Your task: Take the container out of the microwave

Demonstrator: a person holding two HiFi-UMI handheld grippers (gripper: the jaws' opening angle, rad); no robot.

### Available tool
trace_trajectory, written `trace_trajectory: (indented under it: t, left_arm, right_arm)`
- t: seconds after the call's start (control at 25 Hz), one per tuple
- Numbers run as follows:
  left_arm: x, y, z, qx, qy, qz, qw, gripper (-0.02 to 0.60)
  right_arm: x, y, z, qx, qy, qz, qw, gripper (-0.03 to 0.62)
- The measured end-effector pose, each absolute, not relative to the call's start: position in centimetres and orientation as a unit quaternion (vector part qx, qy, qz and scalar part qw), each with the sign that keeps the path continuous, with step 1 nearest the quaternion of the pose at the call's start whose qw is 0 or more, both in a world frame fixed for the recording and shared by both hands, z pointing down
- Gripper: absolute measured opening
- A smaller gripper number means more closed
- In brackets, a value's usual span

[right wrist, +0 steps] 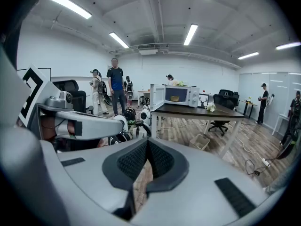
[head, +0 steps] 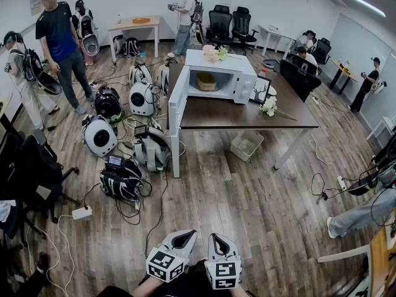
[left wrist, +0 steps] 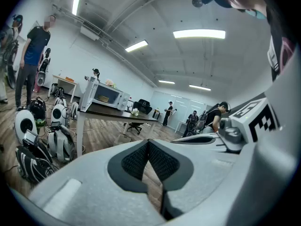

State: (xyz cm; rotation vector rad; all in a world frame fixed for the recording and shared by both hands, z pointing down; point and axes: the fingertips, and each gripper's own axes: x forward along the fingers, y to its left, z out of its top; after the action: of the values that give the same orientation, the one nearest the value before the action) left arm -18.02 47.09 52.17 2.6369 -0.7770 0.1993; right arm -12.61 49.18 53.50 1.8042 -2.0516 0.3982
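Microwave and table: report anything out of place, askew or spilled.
The microwave has its door standing wide open, with the container inside. Nothing on the table looks tipped or spilled. The floor beside it is cluttered with backpacks and loose cables.

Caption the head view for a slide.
Left tool and right tool shut, empty, far from the open microwave holding the container.
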Motion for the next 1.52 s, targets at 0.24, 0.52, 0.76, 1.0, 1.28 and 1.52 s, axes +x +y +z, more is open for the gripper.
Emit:
trace_trajectory:
  t: [0.24, 0.52, 0.76, 1.0, 1.28, 1.52]
  left_arm:
    - [-17.1, 47.1, 52.3, 0.934, -0.293, 0.073, 0.191, 0.009]
    - [-14.0, 46.9, 52.3, 0.929, -0.311, 0.061, 0.191, 0.009]
    - [-11.2, 47.3, 52.2, 0.926, -0.318, 0.052, 0.196, 0.009]
    - [-9.6, 45.8, 52.4, 0.930, -0.310, 0.056, 0.190, 0.009]
    - [-8.0, 40.3, 53.0, 0.935, -0.291, 0.061, 0.195, 0.009]
    - [-6.8, 33.4, 52.3, 0.944, -0.271, 0.059, 0.178, 0.009]
  right_arm:
    - [-11.4, 49.0, 53.7, 0.632, -0.737, 0.140, 0.194, 0.006]
    - [-7.8, 48.5, 53.2, 0.624, -0.752, 0.127, 0.171, 0.008]
    - [-5.1, 48.6, 53.5, 0.616, -0.758, 0.128, 0.173, 0.008]
    - [-3.7, 47.2, 53.6, 0.622, -0.754, 0.128, 0.170, 0.008]
    - [-2.2, 43.3, 54.3, 0.634, -0.740, 0.161, 0.156, 0.008]
    - [-1.3, 37.0, 54.1, 0.648, -0.729, 0.159, 0.153, 0.008]
